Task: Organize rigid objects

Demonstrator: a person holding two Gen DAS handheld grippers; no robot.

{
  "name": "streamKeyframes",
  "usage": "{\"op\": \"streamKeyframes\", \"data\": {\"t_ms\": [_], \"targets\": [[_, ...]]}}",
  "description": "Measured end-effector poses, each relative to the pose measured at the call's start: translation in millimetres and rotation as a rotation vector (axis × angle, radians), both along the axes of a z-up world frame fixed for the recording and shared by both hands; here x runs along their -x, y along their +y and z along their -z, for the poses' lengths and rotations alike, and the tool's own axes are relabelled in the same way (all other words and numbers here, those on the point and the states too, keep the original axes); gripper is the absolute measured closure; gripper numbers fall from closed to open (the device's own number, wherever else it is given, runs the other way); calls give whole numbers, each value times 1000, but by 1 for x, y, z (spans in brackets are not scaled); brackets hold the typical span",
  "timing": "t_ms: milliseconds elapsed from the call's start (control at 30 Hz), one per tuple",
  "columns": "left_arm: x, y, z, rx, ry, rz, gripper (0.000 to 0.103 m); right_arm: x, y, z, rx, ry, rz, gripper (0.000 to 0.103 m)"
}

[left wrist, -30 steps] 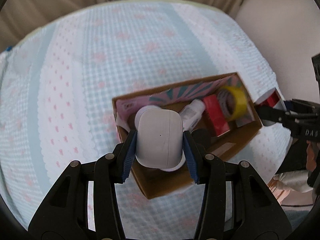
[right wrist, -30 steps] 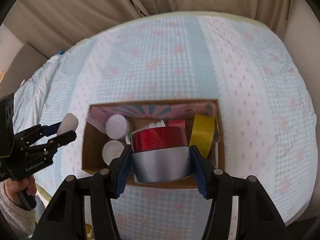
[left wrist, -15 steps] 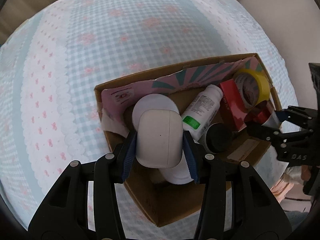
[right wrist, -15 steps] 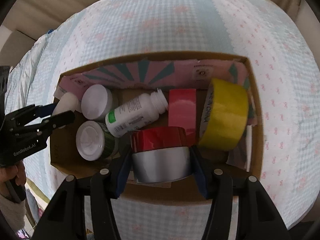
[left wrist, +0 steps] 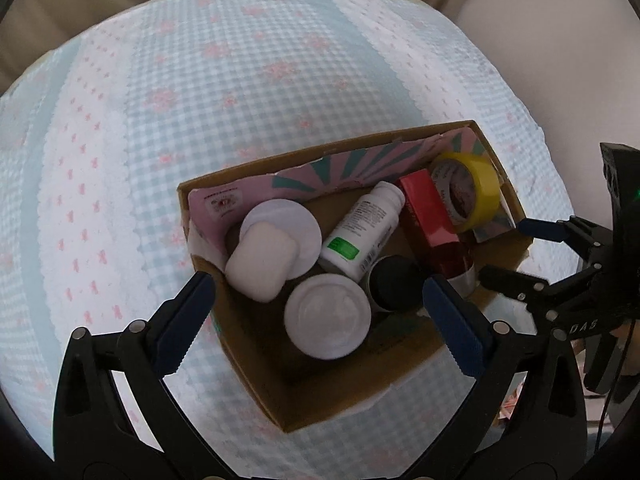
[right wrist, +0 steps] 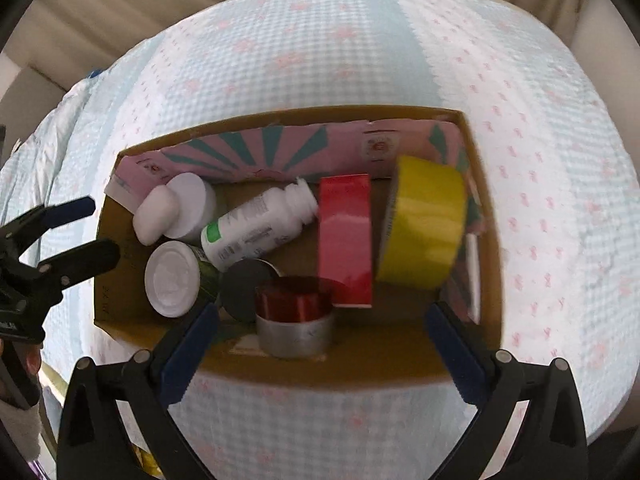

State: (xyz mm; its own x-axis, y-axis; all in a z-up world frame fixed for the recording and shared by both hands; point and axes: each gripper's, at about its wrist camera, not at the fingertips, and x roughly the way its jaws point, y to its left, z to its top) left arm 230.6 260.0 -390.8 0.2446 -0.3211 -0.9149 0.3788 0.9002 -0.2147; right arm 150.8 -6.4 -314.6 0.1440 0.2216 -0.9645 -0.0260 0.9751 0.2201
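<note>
A brown cardboard box (left wrist: 256, 364) (right wrist: 360, 364) sits on the checked cloth. In it lie a white earbud case (left wrist: 262, 260) (right wrist: 155, 216) leaning on a white-lidded jar (left wrist: 288, 216), a second white-lidded jar (left wrist: 327, 316) (right wrist: 172, 278), a white pill bottle (left wrist: 362, 232) (right wrist: 256, 228), a red box (left wrist: 428, 208) (right wrist: 346, 240), a yellow tape roll (left wrist: 468, 190) (right wrist: 422, 224), and a red and silver tin (right wrist: 294, 322). My left gripper (left wrist: 318, 320) is open just above the box's near left part. My right gripper (right wrist: 320, 344) is open over the box's near wall.
The box rests on a bed-like surface with a light blue and pink checked cloth (left wrist: 200, 80) (right wrist: 340, 40). Beige curtains (right wrist: 120, 0) hang behind. A black-lidded jar (left wrist: 394, 284) (right wrist: 244, 288) stands in the box's middle. A pink patterned card (right wrist: 280, 152) lines its far wall.
Both grippers opened. The left let go of the white earbud case, which now lies in the box. The right let go of the red and silver tin, now inside.
</note>
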Motion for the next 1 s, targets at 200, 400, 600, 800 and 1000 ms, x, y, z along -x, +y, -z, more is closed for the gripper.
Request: {"op": "streamKeyframes", "data": {"t_ms": [200,400,600,800,1000], "targets": [[11,5,-9,-2,-7,-24,0,10,-13,-10,-11,-21,35,0],[24,3,-28,-21,-39,-34,0,12,-14,-27,-39,-43,49,0],[43,-1,-72,-36,-93,-102,0,17,-27,-62,-56,-84,22,0],[69,-16,-143,-24,-177,-208,0,18,-51,-118,-64,-149,0,0],[98,-44,-234,-19,-319,-296,0,18,-85,-201,-29,-273,8,0]]}}
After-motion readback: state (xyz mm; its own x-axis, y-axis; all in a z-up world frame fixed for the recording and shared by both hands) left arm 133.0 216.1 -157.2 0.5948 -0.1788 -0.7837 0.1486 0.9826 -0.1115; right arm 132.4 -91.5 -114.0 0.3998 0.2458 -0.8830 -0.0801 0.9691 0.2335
